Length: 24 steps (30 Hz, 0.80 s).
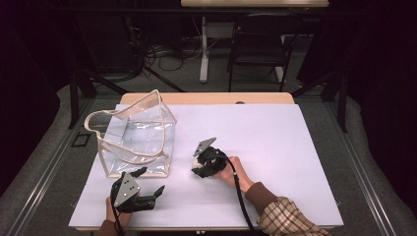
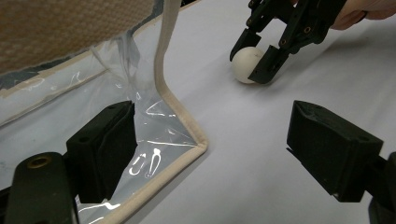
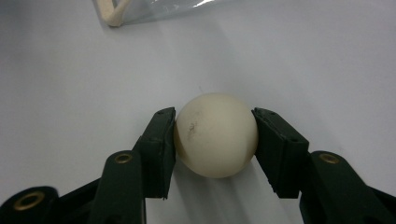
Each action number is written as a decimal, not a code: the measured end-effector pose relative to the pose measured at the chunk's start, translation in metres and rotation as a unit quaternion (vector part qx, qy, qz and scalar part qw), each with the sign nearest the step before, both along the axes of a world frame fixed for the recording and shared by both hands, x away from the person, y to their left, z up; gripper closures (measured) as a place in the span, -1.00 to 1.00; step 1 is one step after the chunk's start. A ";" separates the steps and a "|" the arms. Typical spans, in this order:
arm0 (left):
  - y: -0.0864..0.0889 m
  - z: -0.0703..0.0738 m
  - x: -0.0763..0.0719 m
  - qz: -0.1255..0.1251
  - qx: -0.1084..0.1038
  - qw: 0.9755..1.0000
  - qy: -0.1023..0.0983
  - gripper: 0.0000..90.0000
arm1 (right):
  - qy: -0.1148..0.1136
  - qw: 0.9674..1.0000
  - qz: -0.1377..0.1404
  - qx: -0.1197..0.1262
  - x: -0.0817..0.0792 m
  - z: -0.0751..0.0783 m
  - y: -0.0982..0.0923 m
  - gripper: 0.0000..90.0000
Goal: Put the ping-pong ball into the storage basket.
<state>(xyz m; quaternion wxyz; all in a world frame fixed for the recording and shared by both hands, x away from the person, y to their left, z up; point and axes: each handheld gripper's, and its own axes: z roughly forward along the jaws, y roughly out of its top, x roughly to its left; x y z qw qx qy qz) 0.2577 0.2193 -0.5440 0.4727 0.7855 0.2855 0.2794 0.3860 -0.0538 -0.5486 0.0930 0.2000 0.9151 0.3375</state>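
A cream-white ball (image 3: 215, 135) rests on the white tabletop, and both pads of my right gripper (image 3: 214, 127) press on its sides. In the high view that right gripper (image 1: 199, 165) is at the table's middle, just right of a clear plastic bag (image 1: 137, 140) with beige trim. The left gripper view has the ball (image 2: 245, 64) between the right gripper's (image 2: 256, 59) black jaws farther off. My left gripper (image 1: 151, 180) lies near the front edge, open. Its jaws stand wide apart at the bag's near corner (image 2: 196, 142), with one jaw against the clear film.
The bag stands upright with its mouth open and a beige handle (image 1: 96, 123) hanging to the left. A white sheet (image 1: 275, 142) covers the table. Beyond the far edge stand a dark folding chair (image 1: 258, 44) and a white table leg (image 1: 203, 49).
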 end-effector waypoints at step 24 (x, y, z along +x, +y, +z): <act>0.001 0.001 -0.001 0.000 0.001 1.000 -0.001 -0.64 | -0.029 1.000 0.003 0.002 -0.007 0.016 -0.004 0.12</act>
